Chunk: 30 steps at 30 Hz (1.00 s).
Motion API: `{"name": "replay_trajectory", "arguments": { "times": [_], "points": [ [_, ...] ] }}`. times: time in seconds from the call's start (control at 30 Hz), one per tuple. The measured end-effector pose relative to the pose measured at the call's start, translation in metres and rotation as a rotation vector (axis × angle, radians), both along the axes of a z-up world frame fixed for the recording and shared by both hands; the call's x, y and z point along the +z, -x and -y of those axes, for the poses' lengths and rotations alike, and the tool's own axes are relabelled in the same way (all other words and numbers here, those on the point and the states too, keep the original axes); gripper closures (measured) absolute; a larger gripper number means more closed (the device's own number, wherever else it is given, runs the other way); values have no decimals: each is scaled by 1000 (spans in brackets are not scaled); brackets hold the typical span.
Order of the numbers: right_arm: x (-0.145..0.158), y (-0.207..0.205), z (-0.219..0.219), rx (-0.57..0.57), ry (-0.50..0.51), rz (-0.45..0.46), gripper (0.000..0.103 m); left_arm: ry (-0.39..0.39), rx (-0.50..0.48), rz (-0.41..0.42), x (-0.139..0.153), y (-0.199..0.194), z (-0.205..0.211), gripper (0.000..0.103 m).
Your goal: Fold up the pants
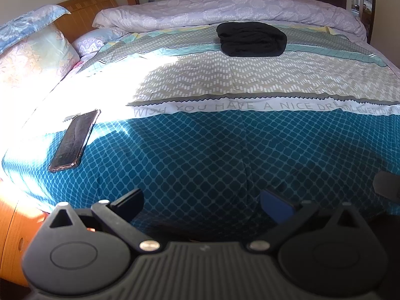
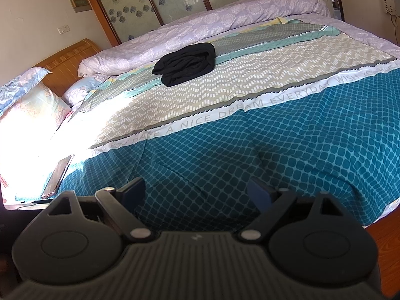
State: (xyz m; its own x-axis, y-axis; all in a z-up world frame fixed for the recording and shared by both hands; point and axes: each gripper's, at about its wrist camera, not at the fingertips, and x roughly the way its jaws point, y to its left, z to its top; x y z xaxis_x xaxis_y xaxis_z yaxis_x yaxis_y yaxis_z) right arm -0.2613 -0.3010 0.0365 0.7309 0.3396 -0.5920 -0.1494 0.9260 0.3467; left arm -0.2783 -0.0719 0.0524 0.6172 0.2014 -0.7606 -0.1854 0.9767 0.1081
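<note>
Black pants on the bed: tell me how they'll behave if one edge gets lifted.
The black pants look like soft, creased, stacked fabric, so they would probably go floppy and unfold. Likely light; a push should make them bunch on the bedspread rather than slide whole.

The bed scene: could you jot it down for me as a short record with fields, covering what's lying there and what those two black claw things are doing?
setting: bed with patterned teal and grey cover
pants: black pants, folded into a compact bundle, lying far across the bed
behind pants: rolled lilac duvet
phone: phone flat on the near left part of the bed, in sunlight
pillows: pillows at the left by the wooden headboard
left gripper: left gripper open, holding nothing
right gripper: right gripper open, holding nothing
contact: neither gripper touches the pants
</note>
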Motion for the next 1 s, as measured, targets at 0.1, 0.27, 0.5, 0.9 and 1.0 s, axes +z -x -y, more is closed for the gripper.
{"name": "replay_trajectory", "arguments": {
  "times": [0.1,0.27,0.5,0.9,1.0],
  "points": [
    [0,0,0,1,0,1,12,5,1,-1,0,0,0,0],
    [0,0,0,1,0,1,12,1,3,-3,0,0,0,0],
    [0,0,0,-1,0,-2,12,1,8,-17,-3,-1,-1,0],
    [0,0,0,0,0,-3,12,-1,13,-32,-4,-2,-2,0],
    [-1,0,0,-1,-1,-3,12,2,17,-34,-5,-2,-3,0]
  ]
}}
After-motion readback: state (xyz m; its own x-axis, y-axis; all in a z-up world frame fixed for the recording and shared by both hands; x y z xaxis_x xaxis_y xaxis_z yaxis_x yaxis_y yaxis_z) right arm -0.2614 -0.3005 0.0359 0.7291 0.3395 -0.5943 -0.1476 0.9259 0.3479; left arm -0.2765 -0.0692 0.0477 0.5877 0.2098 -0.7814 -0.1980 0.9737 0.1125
